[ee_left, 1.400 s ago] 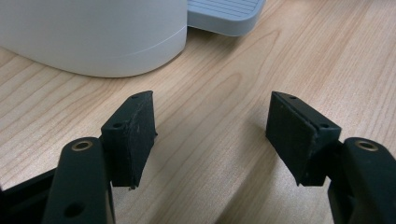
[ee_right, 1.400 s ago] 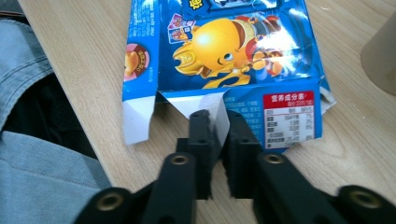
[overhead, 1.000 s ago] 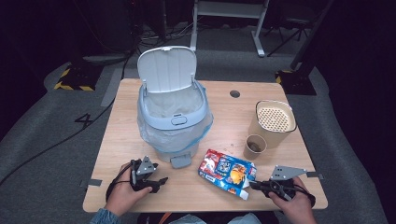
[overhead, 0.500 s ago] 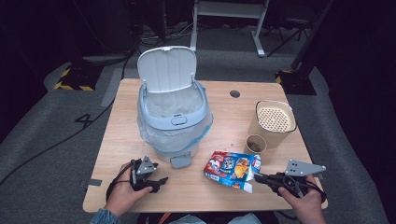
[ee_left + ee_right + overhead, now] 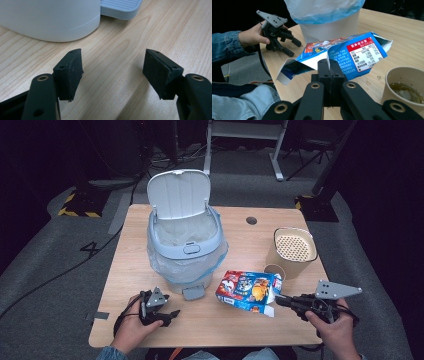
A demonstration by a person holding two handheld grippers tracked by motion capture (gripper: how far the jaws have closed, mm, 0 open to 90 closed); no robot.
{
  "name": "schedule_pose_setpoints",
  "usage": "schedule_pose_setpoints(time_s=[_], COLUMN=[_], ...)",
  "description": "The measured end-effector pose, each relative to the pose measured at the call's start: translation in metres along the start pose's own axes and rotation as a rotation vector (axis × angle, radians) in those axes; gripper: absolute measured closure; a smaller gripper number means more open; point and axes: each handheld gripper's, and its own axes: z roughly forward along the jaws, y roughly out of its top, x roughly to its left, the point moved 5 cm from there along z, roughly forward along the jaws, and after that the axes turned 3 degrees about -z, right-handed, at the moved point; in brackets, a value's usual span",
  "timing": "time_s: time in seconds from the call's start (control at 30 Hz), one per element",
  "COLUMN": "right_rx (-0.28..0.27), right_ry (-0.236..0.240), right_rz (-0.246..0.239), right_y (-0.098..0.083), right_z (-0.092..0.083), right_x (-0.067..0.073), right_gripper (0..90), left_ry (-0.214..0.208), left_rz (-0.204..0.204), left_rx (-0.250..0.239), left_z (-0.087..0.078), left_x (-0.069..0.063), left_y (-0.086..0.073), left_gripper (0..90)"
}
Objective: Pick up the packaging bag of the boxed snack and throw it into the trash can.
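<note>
Right now right gripper [image 5: 329,65] jaws clamp blue carton [image 5: 352,53] flap, red nutrition label; left gripper [image 5: 113,67] jaws open.

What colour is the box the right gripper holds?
Mostly blue box, with a red label panel; clearest in the right gripper view.

— How is the light?
— Bright and even on the table [image 5: 150,265]; the floor beyond lies dark.
— Any blur?
— The high view is soft and grainy; both gripper views are sharp, with faint shadows.
</note>
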Motion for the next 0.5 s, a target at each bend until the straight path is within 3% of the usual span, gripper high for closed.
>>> schedule_pose_setpoints(time_s=[0.5], right_rx=[-0.066], right_ry=[0.009], right_rz=[0.012], right_y=[0.043], right_z=[-0.022], right_x=[-0.001], right_gripper=[90.0], left_ry=[0.000], left_rz=[-0.004], left_rx=[0.000], left_z=[0.000], left_x=[0.000], left_y=[0.000], left_gripper=[32.3])
